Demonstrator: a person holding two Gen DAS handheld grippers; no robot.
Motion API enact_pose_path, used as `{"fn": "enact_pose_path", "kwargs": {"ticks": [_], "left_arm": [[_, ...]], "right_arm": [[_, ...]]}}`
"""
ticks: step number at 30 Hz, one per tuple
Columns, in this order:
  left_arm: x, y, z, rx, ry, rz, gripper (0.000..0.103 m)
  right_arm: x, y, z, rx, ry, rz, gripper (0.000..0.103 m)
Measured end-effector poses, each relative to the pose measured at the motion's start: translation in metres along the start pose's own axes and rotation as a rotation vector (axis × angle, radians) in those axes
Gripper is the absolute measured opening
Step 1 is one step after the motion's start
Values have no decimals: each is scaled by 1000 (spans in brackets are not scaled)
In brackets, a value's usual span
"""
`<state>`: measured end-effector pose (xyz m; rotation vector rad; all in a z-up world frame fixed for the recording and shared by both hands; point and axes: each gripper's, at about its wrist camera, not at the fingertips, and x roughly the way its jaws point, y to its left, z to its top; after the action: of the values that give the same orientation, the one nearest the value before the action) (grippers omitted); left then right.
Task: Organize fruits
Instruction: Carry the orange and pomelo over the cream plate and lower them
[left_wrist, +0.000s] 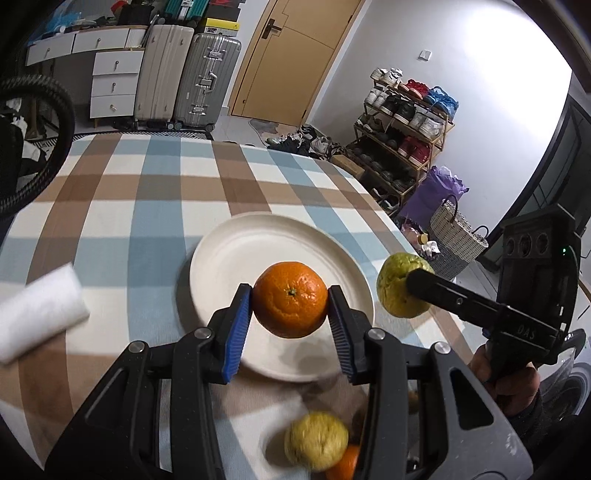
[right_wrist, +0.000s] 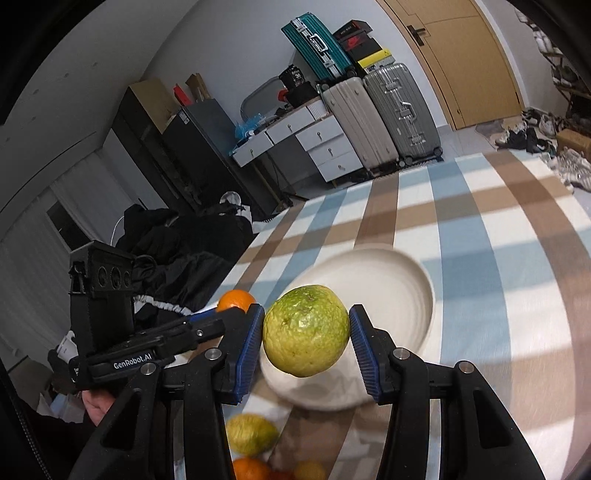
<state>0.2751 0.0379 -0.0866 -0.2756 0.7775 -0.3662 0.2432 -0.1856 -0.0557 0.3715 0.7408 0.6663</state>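
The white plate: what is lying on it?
The white plate looks bare. The orange in the left gripper hangs over it, hiding part of its surface.

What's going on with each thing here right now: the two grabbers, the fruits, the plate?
Left gripper: shut on the orange, above the plate.
Orange: held, lifted.
Right gripper: shut on the green fruit.
Green fruit: held, lifted.
White plate: empty, on the checked tablecloth.
Yellow-green fruit: lying on the cloth, blurred.
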Motion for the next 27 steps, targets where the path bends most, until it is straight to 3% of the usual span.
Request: {"fn": "enact_pose_path", "kwargs": {"ticks": [9, 18, 27], "left_arm": [[47, 7, 38, -12, 19, -1, 38], [103, 24, 46, -14, 109, 1, 38], [135, 35, 51, -49, 137, 8, 38]], "right_arm": [[44, -17, 48, -27, 26, -5, 48], [102, -50, 53, 24, 129, -24, 48], [124, -63, 55, 50, 162, -28, 48]]}}
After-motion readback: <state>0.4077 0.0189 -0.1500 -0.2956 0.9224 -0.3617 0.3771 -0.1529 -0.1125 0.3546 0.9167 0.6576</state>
